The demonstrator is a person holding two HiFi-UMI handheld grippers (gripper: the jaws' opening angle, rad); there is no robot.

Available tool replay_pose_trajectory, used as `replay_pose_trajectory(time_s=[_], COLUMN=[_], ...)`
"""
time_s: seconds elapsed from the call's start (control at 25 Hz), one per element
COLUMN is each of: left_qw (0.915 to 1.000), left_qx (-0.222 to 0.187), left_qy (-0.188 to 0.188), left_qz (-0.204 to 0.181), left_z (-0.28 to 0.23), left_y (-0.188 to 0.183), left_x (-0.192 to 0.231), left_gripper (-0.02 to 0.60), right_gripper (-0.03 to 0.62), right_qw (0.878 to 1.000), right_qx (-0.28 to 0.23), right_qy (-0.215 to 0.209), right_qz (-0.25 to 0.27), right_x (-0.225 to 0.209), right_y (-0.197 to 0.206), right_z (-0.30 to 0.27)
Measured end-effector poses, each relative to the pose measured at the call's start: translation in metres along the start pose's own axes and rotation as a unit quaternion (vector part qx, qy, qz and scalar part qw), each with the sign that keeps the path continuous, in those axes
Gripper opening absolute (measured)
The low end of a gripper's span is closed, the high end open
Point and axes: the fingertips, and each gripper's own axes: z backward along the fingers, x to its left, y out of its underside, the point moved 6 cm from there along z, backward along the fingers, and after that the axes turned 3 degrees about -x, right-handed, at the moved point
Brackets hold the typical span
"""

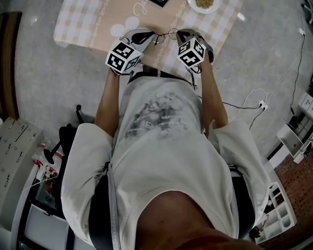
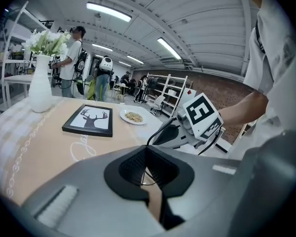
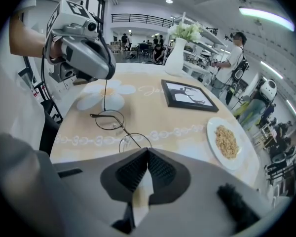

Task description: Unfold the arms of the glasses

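Thin round wire glasses (image 1: 164,35) hang over the near edge of the table between my two grippers. In the right gripper view both lenses (image 3: 110,120) show just beyond my jaws. My left gripper (image 1: 147,35) is shut on the end of one thin arm (image 3: 105,94), which drops straight down from its tip (image 3: 106,76) to the far lens. My right gripper (image 3: 147,153) is shut on the glasses at the side of the near lens. In the left gripper view my left gripper (image 2: 147,150) pinches a fine wire, and the dark arm (image 2: 160,132) curves up to the right gripper (image 2: 173,134).
On the checked tablecloth (image 1: 86,9) lie a framed deer picture (image 2: 89,121) and a white plate of grains (image 3: 227,142). A white vase with flowers (image 2: 40,88) stands at the far side. People stand in the background. Cables (image 1: 261,105) lie on the floor at the right.
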Motion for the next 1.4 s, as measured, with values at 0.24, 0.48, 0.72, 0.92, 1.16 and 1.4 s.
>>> replay_pose_trajectory(time_s=[0.24,0.48,0.72,0.92,1.16,1.4], left_qw=[0.9999,0.9998,0.9998,0.9997,0.9996,0.9996], left_qx=[0.003,0.008,0.010,0.012,0.014,0.013], left_qy=[0.006,0.010,0.012,0.013,0.014,0.013], left_qz=[0.008,0.013,0.013,0.016,0.019,0.021], left_z=[-0.001,-0.002,-0.002,-0.002,-0.002,-0.002], left_y=[0.003,0.006,0.006,0.006,0.007,0.007], left_x=[0.002,0.002,0.003,0.004,0.005,0.005], left_gripper=[0.008,0.008,0.008,0.008,0.008,0.008], right_gripper=[0.018,0.028,0.097,0.106,0.115,0.126], right_qw=[1.000,1.000,0.999,0.998,0.996,0.994], right_qx=[-0.012,-0.028,-0.040,-0.050,-0.069,-0.079], right_qy=[0.014,0.001,-0.010,-0.016,-0.025,-0.044], right_qz=[-0.001,0.008,0.028,0.037,0.048,0.068], right_x=[0.000,0.008,0.015,0.023,0.033,0.047], right_y=[-0.002,-0.010,-0.020,-0.025,-0.034,-0.041], right_z=[0.002,0.003,0.006,0.010,0.014,0.016])
